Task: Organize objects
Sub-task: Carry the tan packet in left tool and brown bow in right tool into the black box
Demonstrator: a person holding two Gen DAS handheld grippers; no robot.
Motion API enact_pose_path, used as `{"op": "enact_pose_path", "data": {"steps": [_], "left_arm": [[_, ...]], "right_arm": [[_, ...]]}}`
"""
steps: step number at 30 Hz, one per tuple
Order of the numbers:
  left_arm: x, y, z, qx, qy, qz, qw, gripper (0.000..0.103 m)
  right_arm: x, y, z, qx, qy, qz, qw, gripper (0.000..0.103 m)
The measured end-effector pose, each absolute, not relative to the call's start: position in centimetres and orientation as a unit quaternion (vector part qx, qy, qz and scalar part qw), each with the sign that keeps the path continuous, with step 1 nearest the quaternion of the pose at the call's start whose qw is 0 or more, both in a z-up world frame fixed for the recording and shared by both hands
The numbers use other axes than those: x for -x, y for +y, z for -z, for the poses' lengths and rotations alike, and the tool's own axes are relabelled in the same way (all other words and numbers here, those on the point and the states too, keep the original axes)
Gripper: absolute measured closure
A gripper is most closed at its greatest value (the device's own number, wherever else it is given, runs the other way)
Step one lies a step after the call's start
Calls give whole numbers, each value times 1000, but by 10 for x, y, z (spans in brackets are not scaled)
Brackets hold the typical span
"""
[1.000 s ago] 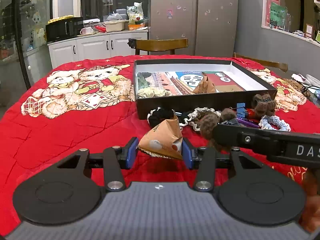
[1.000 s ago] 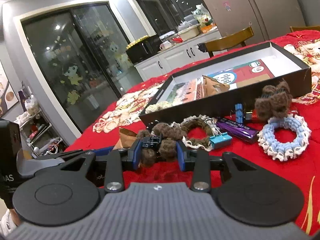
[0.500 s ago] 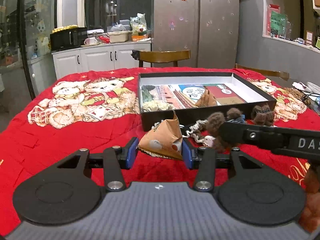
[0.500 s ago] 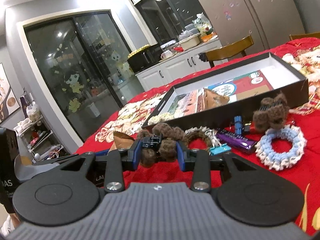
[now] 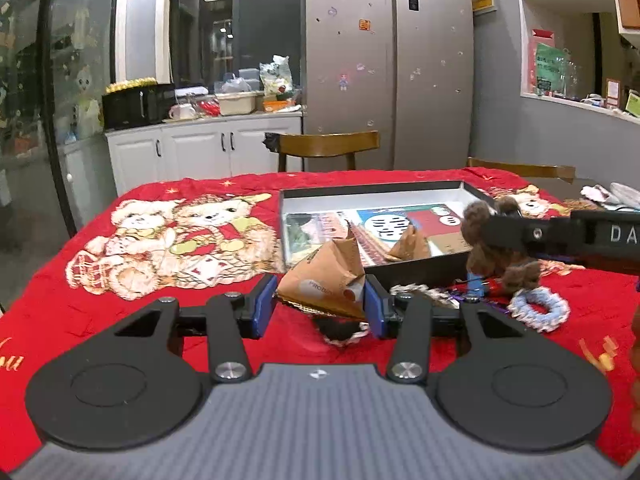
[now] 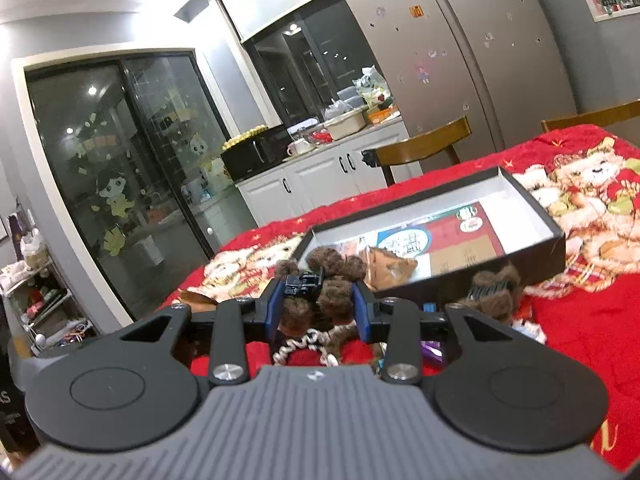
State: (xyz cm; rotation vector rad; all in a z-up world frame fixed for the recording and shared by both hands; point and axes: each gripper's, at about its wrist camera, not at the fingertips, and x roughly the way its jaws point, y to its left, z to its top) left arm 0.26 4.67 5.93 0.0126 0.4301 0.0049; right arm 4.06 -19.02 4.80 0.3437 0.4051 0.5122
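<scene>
2 grippers: left gripper [image 5: 320,306] clamps brown packet [image 5: 326,280], right gripper [image 6: 316,310] fuzzy clip [image 6: 320,292].

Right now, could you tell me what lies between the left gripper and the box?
In the left wrist view, the left gripper holds a brown packet; only red cloth shows between packet and box.

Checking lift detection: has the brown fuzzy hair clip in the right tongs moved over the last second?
Yes. The brown fuzzy hair clip has risen off the red quilt toward the black shallow box, now overlapping its near wall, gripped in the right tongs.
</scene>
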Motion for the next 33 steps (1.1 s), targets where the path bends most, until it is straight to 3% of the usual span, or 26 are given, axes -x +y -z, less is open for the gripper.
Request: {"op": "enact_pose_path", "data": {"steps": [18,33], "left_arm": [[-67,37,-143,20,225,-8,974,51],[-162,45,-170,95,236,2,967,51]], "right_arm": [[-81,-191,-144,-159,158,-226,948,63],[-175,-171,-146,-181,184,-201,945,62]]}}
